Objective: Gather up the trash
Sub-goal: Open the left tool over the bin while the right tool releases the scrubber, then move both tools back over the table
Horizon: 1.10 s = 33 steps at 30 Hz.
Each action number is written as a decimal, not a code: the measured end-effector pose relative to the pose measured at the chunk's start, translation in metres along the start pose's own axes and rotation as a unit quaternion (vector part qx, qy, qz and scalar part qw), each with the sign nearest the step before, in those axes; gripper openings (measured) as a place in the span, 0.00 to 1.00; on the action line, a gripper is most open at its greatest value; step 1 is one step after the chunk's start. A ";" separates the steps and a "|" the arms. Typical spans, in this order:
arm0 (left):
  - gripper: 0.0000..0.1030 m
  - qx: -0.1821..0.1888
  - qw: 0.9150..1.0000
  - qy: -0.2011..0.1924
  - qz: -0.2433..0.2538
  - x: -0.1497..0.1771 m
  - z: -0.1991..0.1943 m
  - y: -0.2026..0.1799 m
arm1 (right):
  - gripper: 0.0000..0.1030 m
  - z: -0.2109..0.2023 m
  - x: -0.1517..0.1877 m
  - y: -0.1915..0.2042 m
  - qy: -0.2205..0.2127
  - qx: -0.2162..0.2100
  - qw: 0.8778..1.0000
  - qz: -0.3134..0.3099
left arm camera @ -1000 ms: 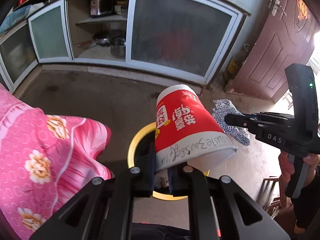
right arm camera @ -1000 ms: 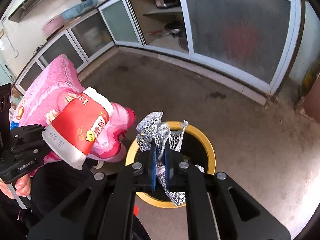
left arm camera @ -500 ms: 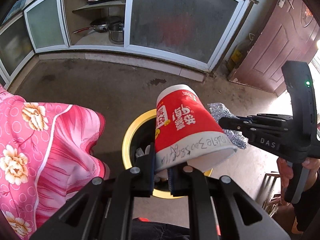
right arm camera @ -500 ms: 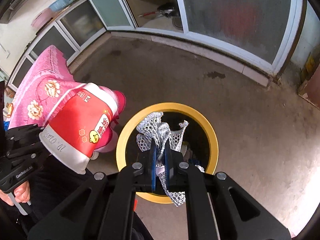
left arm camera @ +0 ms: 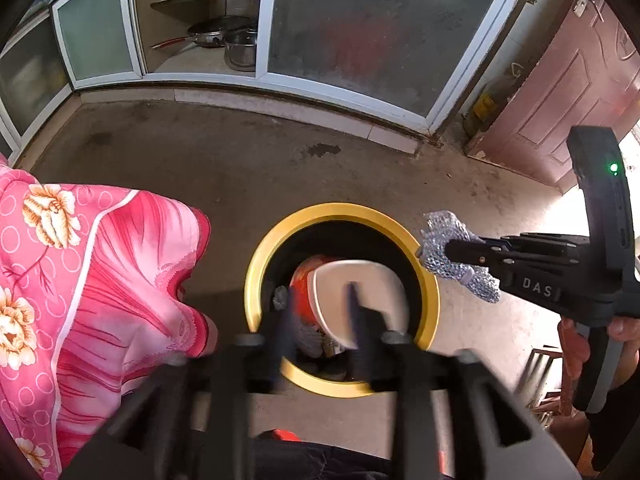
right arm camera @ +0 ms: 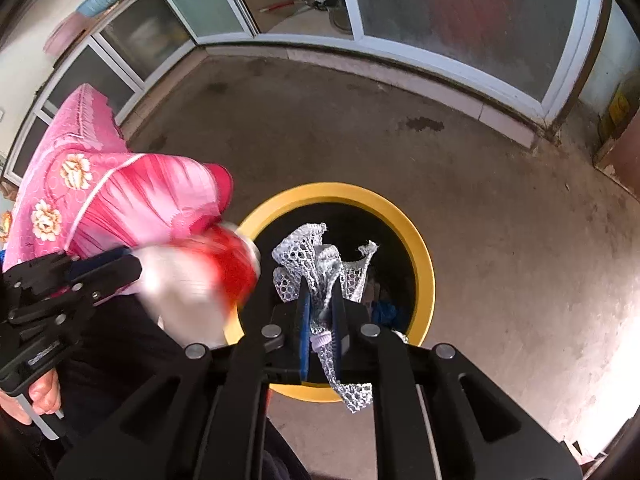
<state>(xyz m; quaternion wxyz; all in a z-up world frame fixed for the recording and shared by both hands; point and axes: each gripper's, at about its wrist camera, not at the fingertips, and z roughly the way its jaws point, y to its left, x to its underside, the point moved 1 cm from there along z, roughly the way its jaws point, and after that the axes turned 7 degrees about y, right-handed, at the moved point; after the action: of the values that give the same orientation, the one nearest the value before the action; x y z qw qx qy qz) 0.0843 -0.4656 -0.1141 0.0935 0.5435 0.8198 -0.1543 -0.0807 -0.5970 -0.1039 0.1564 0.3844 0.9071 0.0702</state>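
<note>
A black bin with a yellow rim (left arm camera: 340,210) stands on the concrete floor below both grippers. My left gripper (left arm camera: 320,300) is above it with jaws opening, and nothing is pressed between the pads. The red-and-white paper cup (left arm camera: 372,284), blurred, is loose and tipping into the bin's mouth, base towards me. From the right wrist, the cup (right arm camera: 200,272) is a red-white blur off the left gripper (right arm camera: 120,264), at the bin's rim (right arm camera: 424,264). My right gripper (right arm camera: 323,300) still pinches a white foam mesh net (right arm camera: 308,248) over the bin, though its jaws are starting to open.
A pink floral cloth (left arm camera: 80,280) hangs beside the bin on the left. Glass-door cabinets (left arm camera: 360,20) with pans (left arm camera: 224,32) line the far wall. A brown door (left arm camera: 560,100) is at the right. A hand (right arm camera: 40,396) holds the left gripper's handle. Other trash lies inside the bin.
The left jaws have spread and let go of the cup, which now drops into the bin. Both grippers have sunk closer to the bin. The right one keeps the mesh net.
</note>
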 end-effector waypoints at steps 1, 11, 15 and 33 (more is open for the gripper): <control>0.71 -0.006 1.000 -0.010 -0.005 0.001 -0.002 0.001 | 0.12 0.002 0.001 -0.002 0.004 0.004 1.000 0.002; 0.81 0.009 0.999 -0.037 -0.026 0.004 -0.025 0.011 | 0.57 -0.003 0.004 -0.022 0.000 -0.018 0.999 0.031; 0.81 0.021 0.998 -0.057 -0.035 0.006 -0.046 0.017 | 0.57 -0.012 -0.001 -0.012 -0.005 -0.008 1.000 0.016; 0.92 -0.138 0.952 -0.222 -0.161 0.158 -0.266 0.141 | 0.57 -0.103 -0.018 0.195 -0.137 -0.073 0.961 -0.227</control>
<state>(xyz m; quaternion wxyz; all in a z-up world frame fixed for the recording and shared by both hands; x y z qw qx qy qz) 0.1558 -0.1837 0.0627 0.3208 0.3384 0.8683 -0.1693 0.0285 -0.4753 0.0459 0.3191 0.1617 0.9327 0.0457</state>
